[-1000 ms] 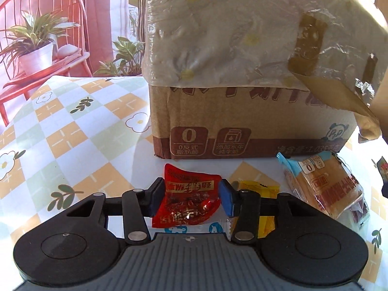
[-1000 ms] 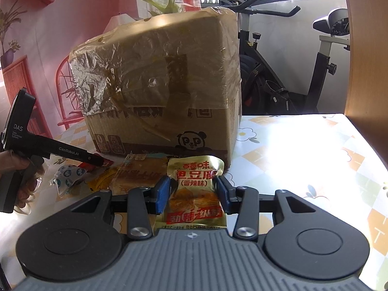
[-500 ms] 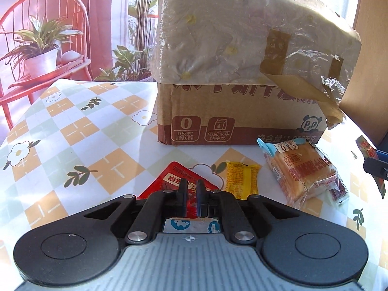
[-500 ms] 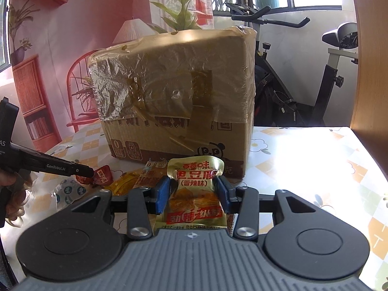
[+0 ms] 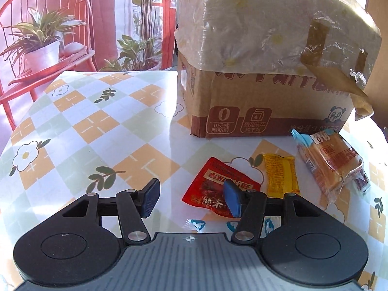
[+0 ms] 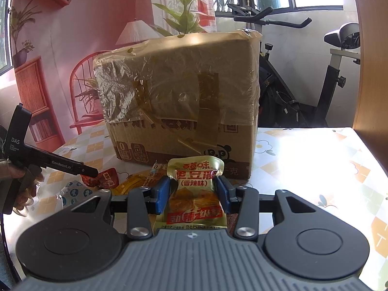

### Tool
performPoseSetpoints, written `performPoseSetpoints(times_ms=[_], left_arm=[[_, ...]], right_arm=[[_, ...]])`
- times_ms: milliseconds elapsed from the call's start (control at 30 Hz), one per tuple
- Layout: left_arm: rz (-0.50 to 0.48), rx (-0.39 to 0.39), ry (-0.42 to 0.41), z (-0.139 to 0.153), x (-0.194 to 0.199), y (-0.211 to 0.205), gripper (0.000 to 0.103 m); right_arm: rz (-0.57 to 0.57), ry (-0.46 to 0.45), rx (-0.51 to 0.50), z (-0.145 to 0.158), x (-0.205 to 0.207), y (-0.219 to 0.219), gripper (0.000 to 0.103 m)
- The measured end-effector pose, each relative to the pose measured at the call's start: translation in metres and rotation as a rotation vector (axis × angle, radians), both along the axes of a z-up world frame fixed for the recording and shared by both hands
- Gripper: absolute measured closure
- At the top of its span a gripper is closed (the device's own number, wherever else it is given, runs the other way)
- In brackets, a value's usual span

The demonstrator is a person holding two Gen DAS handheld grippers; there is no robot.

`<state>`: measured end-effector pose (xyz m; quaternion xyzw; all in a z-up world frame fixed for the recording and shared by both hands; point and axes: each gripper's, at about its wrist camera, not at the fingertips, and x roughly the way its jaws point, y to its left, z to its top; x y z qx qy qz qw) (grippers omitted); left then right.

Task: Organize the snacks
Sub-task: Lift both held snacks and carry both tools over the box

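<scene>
One "GenRobot.AI" left gripper (image 6: 93, 171), "DAS"-marked, seemingly.

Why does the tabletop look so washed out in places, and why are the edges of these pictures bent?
Left wrist view: sun glare bleaches the tablecloth beside the cardboard box; the red chair curves from fisheye distortion. Right wrist view: the cloth on the right is blown out to white, the plastic wrap on the box glints, and a pink haze washes the upper left.
</scene>
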<state>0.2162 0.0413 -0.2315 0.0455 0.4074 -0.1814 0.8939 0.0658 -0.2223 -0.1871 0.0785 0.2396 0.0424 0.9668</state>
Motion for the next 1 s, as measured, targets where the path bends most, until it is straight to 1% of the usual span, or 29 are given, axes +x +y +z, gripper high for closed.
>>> performPoseSetpoints(times_ms=[133, 200, 333, 400, 433, 467, 500, 533, 600, 633, 667, 700, 767, 800, 1000], left_arm=[[-0.014, -0.044, 0.015, -0.007, -0.011, -0.004, 0.041], [-0.021, -0.039, 0.007, -0.009, -0.015, -0.008, 0.038], [-0.04, -0.042, -0.004, -0.012, -0.019, -0.017, 0.038], [-0.059, -0.056, -0.006, -0.012, -0.021, -0.021, 0.045], [-0.074, -0.075, 0.0, -0.012, -0.022, -0.024, 0.06], [-0.084, -0.092, 0.006, -0.011, -0.023, -0.025, 0.07], [-0.093, -0.092, 0.014, -0.01, -0.025, -0.03, 0.073], [-0.102, -0.095, 0.008, -0.009, -0.028, -0.033, 0.078], [-0.101, -0.11, -0.006, -0.006, -0.034, -0.036, 0.082], [-0.094, -0.13, -0.019, -0.003, -0.037, -0.035, 0.088], [-0.089, -0.144, -0.025, -0.001, -0.038, -0.035, 0.092], [-0.085, -0.156, -0.037, 0.005, -0.04, -0.035, 0.092], [-0.095, -0.142, -0.067, 0.013, -0.044, -0.038, 0.094], [-0.103, -0.136, -0.089, 0.018, -0.047, -0.039, 0.094], [-0.096, -0.155, -0.172, 0.046, -0.056, -0.034, 0.094]], right_arm=[[0.013, 0.006, -0.009, -0.002, 0.001, 0.002, 0.059], [0.018, 0.011, -0.011, -0.003, 0.002, 0.003, 0.059], [0.019, 0.017, -0.011, -0.004, 0.004, 0.002, 0.059], [0.017, 0.017, -0.01, -0.005, 0.004, 0.003, 0.059], [0.016, 0.018, -0.01, -0.005, 0.004, 0.002, 0.059], [0.017, 0.02, -0.01, -0.005, 0.004, 0.003, 0.059], [0.017, 0.022, -0.011, -0.006, 0.004, 0.003, 0.059], [0.018, 0.023, -0.012, -0.006, 0.004, 0.003, 0.059], [0.02, 0.023, -0.013, -0.005, 0.005, 0.004, 0.059], [0.02, 0.022, -0.013, -0.004, 0.005, 0.004, 0.059], [0.022, 0.018, -0.014, -0.003, 0.004, 0.005, 0.059], [0.023, 0.015, -0.016, -0.002, 0.004, 0.005, 0.059], [0.027, 0.01, -0.021, 0.001, 0.003, 0.006, 0.059], [0.027, 0.007, -0.024, 0.002, 0.003, 0.006, 0.059], [0.033, -0.027, -0.037, 0.017, 0.001, 0.011, 0.059]])
